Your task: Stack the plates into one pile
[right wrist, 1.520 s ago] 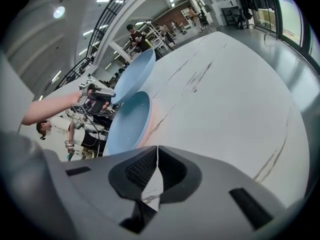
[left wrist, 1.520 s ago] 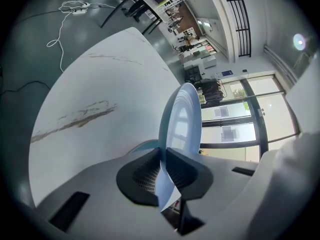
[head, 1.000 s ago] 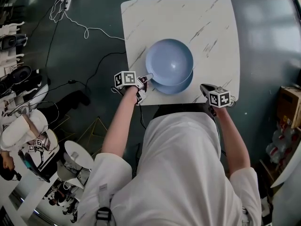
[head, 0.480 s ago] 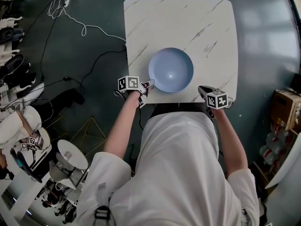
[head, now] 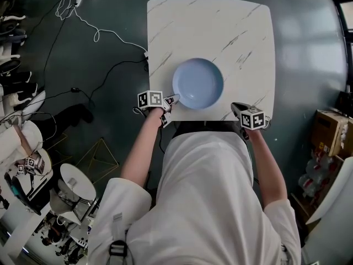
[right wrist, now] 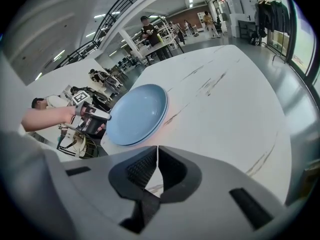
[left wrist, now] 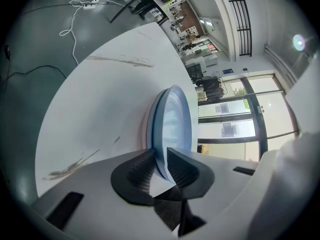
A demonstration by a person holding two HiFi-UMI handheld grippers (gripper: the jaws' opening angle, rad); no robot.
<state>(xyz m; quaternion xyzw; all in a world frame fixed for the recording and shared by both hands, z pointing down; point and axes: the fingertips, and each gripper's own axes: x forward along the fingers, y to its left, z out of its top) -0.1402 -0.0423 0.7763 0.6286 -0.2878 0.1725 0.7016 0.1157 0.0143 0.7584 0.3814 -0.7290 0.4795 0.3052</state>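
Toward the near edge of the desk [head: 220, 26], lying one atop the other: the blue plates [head: 197, 83], with a double rim showing in the left gripper view. At the pile's near-left edge, the left gripper [head: 174, 98], fingers narrow and pinching the rim of the top plate [left wrist: 172, 129], pads against both faces. Off to the pile's right, by the desk's front edge, the right gripper [head: 236, 106], fingers closed together on nothing, apart from the plates.

Looks like the last step of the task: pile made and roughly centred, release not yet done. Calls next for opening the left fingers and backing straight out from the rim, with no lift and no drag, so as not to slide the top plate off centre. Asks nothing of the right side beyond holding off.
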